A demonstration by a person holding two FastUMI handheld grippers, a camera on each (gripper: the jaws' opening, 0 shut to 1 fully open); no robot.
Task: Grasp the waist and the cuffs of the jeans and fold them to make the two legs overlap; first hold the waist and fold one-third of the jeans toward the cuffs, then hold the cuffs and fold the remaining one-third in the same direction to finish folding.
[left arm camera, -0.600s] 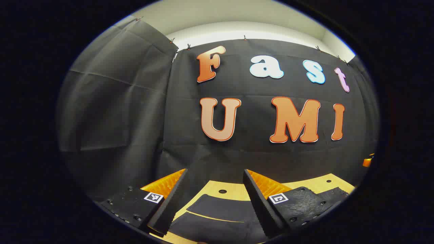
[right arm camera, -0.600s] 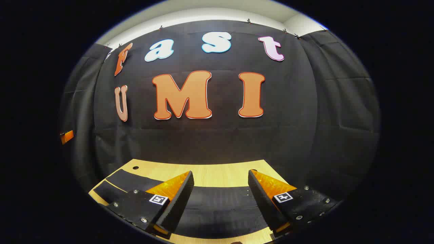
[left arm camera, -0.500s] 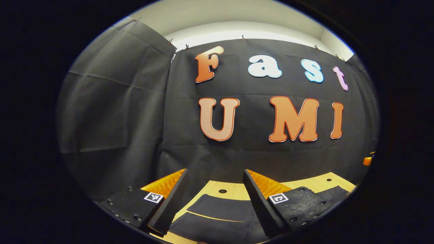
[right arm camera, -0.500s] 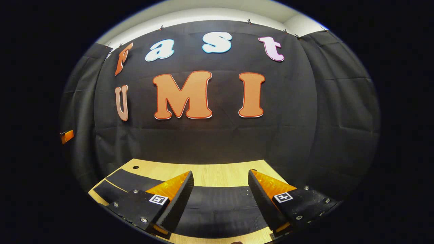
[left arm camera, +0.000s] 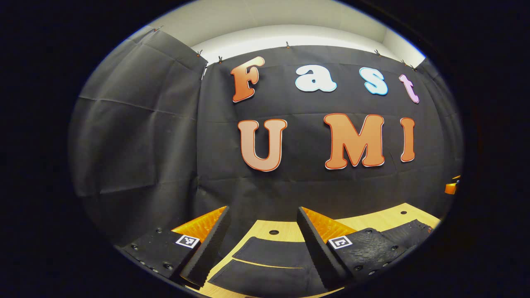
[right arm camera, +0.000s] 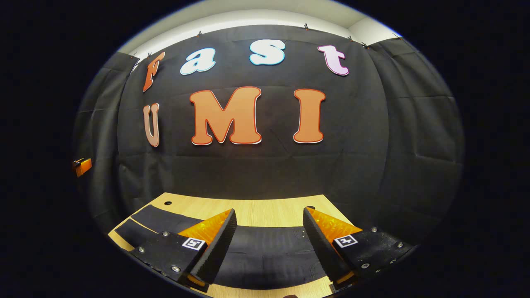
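Observation:
Dark jeans (left arm camera: 269,265) lie flat on the light wooden table (left arm camera: 285,232), two leg ends side by side with a thin strip of table between them in the left gripper view. My left gripper (left arm camera: 263,244) hangs open above those leg ends, nothing between its fingers. In the right gripper view the jeans (right arm camera: 269,252) stretch across the table (right arm camera: 256,213) from the left edge to under the right finger. My right gripper (right arm camera: 269,244) is open above the cloth and holds nothing. How far above the jeans either gripper is, I cannot tell.
The black cloth wall stands close behind the table's far edge in both views. Small round holes (left arm camera: 273,232) (right arm camera: 167,203) mark the tabletop near its back corners. An orange piece of the other gripper (right arm camera: 82,166) shows at the far left of the right gripper view.
Both views have shifted slightly: the left gripper has turned a little so the wall slides left, the right gripper has barely moved. Both stay open over the jeans.

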